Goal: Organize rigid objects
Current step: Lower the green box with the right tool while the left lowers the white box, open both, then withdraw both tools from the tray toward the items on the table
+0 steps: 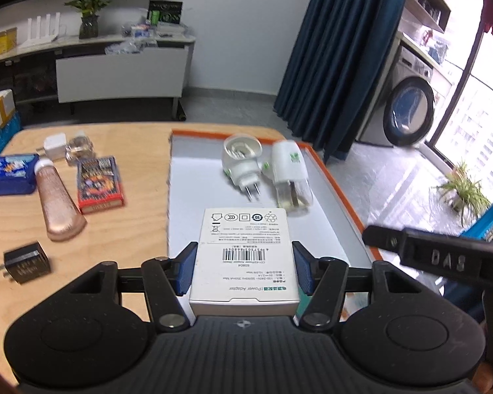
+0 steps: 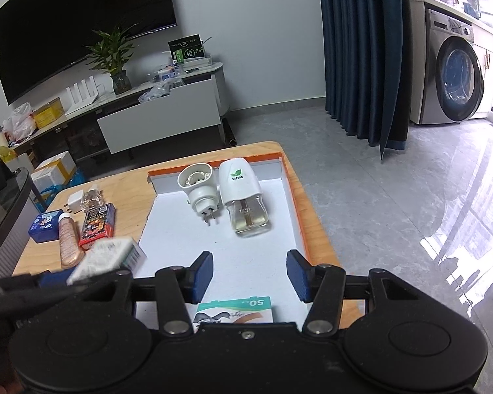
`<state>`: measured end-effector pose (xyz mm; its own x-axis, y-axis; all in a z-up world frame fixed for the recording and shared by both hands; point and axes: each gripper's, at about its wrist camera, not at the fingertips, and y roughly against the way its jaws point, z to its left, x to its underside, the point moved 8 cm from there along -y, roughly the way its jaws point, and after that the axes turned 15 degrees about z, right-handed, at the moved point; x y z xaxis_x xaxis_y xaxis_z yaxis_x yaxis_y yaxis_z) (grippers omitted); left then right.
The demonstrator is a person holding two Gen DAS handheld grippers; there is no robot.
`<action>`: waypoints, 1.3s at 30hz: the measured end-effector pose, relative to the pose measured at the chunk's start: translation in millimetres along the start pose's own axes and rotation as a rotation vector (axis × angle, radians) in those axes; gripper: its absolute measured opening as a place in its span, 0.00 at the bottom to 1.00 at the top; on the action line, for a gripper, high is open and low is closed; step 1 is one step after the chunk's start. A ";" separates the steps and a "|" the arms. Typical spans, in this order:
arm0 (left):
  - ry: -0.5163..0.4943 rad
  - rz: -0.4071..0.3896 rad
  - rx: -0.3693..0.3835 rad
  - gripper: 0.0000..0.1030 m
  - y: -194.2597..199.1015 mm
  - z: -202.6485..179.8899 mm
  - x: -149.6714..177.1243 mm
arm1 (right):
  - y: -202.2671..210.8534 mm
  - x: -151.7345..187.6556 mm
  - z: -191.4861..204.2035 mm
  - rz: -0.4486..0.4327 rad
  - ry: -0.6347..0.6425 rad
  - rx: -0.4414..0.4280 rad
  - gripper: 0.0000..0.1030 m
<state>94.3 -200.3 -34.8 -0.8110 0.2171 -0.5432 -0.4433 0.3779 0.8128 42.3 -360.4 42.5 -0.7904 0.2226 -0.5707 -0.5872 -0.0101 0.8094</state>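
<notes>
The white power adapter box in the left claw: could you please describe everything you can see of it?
The white power adapter box is a small, flat cardboard carton, its printed face up with a barcode, certification symbols and fine text. The left claw grips its two long sides with blue pads, holding it over the orange-rimmed tray, near two white plug-in devices.

Matt cardboard box (image 1: 245, 256) – pale wood table (image 1: 121, 226) – glossy plastic plug (image 2: 199, 187)

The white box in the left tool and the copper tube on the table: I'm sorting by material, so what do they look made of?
White box: matte printed cardboard, judging by its folded tab and barcode. Copper tube: probably soft plastic with a glittery metallic finish; its end is crimped flat.
</notes>
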 end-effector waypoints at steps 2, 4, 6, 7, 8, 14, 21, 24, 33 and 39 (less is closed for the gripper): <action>-0.014 0.023 0.003 0.58 -4.6 -2.8 4.6 | -0.3 -0.5 0.3 -0.001 0.001 -0.002 0.61; -0.013 0.038 0.000 0.59 -7.6 -3.0 6.7 | 0.4 -0.6 1.2 -0.003 0.004 0.000 0.63; -0.011 0.046 0.001 0.65 -8.5 -2.6 7.3 | 1.4 -0.6 2.2 -0.006 0.005 0.000 0.63; -0.009 0.045 -0.006 0.68 -8.0 -1.7 7.2 | 1.9 -0.6 2.7 -0.007 0.004 -0.002 0.64; -0.006 0.041 -0.008 0.68 -7.1 -1.1 6.9 | 1.7 -1.2 3.0 -0.007 0.005 -0.003 0.65; 0.015 0.034 -0.029 0.73 -0.6 6.0 4.5 | 2.6 -1.2 9.4 -0.008 0.019 -0.001 0.72; 0.056 0.024 -0.073 0.80 7.4 23.6 1.9 | 3.3 -0.9 17.7 -0.011 0.030 0.011 0.81; 0.070 0.024 -0.087 0.82 10.6 31.7 1.5 | 1.1 0.4 23.5 0.000 0.040 0.004 0.82; 0.123 0.017 -0.106 0.85 18.9 53.1 5.1 | -3.9 3.6 47.6 0.019 0.092 -0.008 0.85; 0.157 0.015 -0.117 0.85 23.1 67.8 9.6 | -7.2 5.3 62.8 0.030 0.125 -0.016 0.86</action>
<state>102.2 -128.5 -35.6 -0.8636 0.0760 -0.4985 -0.4641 0.2668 0.8446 53.3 -297.9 42.4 -0.8225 0.0989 -0.5601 -0.5651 -0.0305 0.8244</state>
